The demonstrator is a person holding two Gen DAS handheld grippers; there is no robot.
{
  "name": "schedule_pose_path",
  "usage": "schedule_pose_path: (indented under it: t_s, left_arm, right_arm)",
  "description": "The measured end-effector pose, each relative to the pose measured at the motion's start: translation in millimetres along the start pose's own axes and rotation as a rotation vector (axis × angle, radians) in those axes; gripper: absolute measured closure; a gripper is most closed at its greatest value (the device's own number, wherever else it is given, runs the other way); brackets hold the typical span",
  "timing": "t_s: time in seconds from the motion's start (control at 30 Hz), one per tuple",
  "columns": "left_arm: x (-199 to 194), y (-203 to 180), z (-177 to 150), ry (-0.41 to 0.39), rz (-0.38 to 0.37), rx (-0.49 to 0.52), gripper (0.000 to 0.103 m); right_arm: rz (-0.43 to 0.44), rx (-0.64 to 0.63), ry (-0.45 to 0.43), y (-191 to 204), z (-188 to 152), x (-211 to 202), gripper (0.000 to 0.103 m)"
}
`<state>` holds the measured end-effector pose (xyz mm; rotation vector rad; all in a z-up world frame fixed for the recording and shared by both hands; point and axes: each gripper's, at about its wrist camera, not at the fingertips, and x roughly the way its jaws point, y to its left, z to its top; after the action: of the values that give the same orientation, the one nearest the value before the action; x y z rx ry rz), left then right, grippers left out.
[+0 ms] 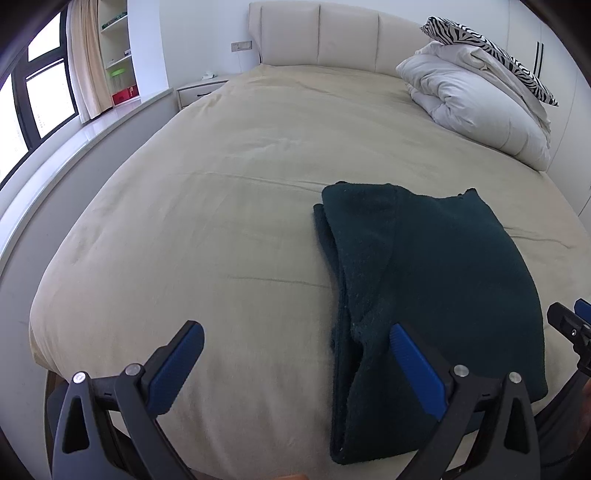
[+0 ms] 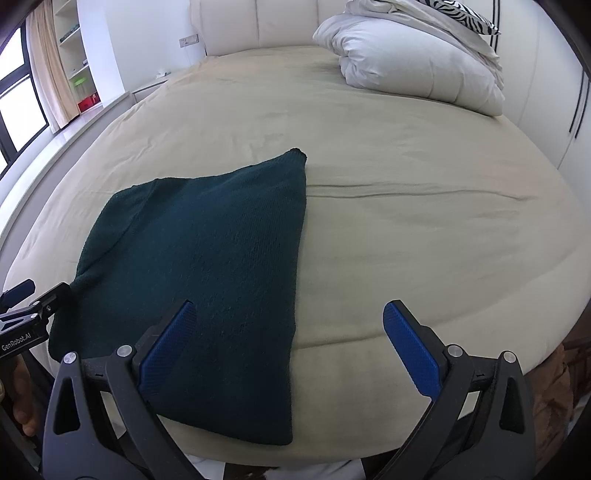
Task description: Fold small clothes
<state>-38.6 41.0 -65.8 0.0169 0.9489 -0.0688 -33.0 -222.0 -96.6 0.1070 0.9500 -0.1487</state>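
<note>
A dark green sweater (image 2: 207,266) lies folded on the big bed (image 2: 406,229), near the foot edge. The bed has a tan sheet on it. The sweater is flat, and its layers show along one long side (image 1: 343,295).

The left gripper (image 1: 297,341) hangs over the foot edge of the bed with its blue fingers (image 1: 177,373) spread wide apart. It holds nothing. One finger is over the sweater and the other is over the bare sheet.

The right gripper (image 2: 288,321) is wide open too, and it holds nothing. One of its blue pads (image 2: 168,354) is over the sweater, and the other is over the sheet beside the sweater.

Far from the sweater, by the headboard (image 1: 325,33), sits a white duvet (image 2: 417,62) in a heap with a zebra pillow (image 1: 491,48) on top
</note>
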Motion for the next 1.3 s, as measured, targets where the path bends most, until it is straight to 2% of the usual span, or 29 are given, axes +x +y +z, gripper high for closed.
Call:
schedule_pose_path:
  t_s: [1.3]
  left_arm:
    - [1.4, 3.7, -0.3, 0.000, 0.004, 0.000, 0.000]
  right_arm:
    - [0.012, 0.006, 0.006, 6.4, -2.9, -2.6, 0.000]
